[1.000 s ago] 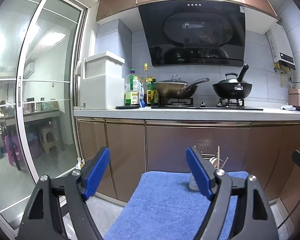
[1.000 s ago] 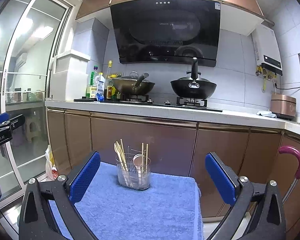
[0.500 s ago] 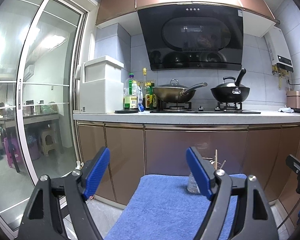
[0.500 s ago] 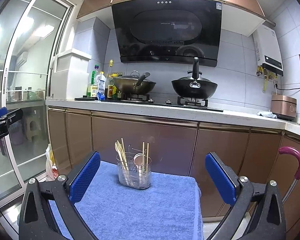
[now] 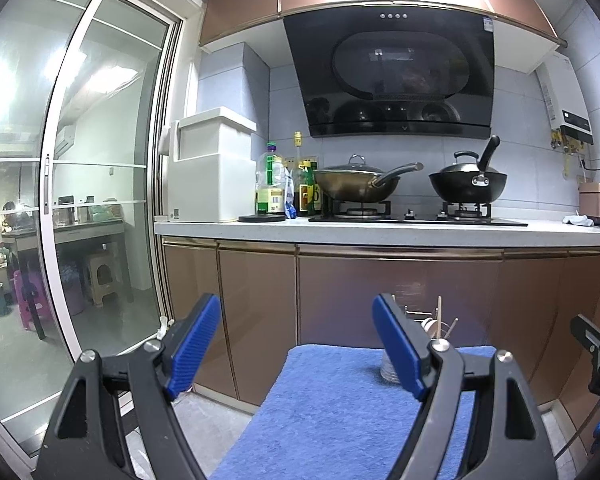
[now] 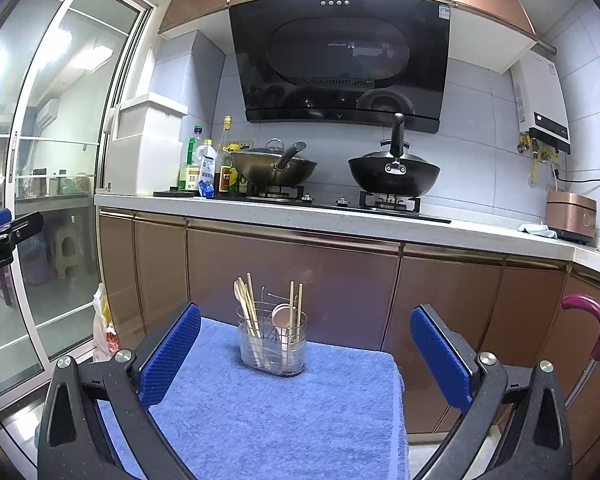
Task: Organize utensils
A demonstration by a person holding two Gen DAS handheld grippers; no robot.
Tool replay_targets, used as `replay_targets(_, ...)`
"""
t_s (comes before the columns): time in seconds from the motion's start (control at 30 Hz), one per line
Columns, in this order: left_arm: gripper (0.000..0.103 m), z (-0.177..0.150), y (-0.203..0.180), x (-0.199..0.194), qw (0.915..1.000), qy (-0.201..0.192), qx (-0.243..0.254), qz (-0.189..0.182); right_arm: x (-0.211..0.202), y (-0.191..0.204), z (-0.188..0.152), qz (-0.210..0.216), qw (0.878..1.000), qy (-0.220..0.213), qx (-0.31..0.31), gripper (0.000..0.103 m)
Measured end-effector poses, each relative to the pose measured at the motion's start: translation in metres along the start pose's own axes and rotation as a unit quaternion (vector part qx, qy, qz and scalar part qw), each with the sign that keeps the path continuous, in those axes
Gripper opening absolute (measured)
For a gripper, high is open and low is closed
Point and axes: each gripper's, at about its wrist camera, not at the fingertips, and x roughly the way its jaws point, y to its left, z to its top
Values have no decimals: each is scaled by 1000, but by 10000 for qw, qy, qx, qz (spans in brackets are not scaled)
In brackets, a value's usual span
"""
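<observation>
A clear utensil holder (image 6: 273, 344) stands at the far end of a blue towel (image 6: 260, 412). Wooden chopsticks (image 6: 249, 312) and a spoon (image 6: 281, 316) stand upright in it. My right gripper (image 6: 305, 346) is open, held back from the holder with nothing between its blue pads. In the left wrist view the same holder (image 5: 390, 368) is mostly hidden behind the right finger, with stick tips showing above it. My left gripper (image 5: 296, 346) is open and empty, above the near left part of the towel (image 5: 332, 404).
Brown cabinet fronts (image 6: 292, 280) rise just behind the towel, under a white counter (image 5: 380, 228) with two woks (image 6: 394, 174) and bottles (image 5: 270, 182). A glass sliding door (image 5: 80, 200) is at the left. A pink hooked handle (image 6: 592, 324) is at the right.
Both views have tilted up slightly, so the holder and towel sit lower in frame. Both grippers stay open and empty.
</observation>
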Motion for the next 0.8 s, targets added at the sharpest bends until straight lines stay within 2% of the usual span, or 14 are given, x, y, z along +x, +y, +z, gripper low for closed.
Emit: replay_targets(0.8, 78, -2, 2, 0, 9998, 26, 5, 208, 1, 5, -1, 24, 10000, 45, -33, 103)
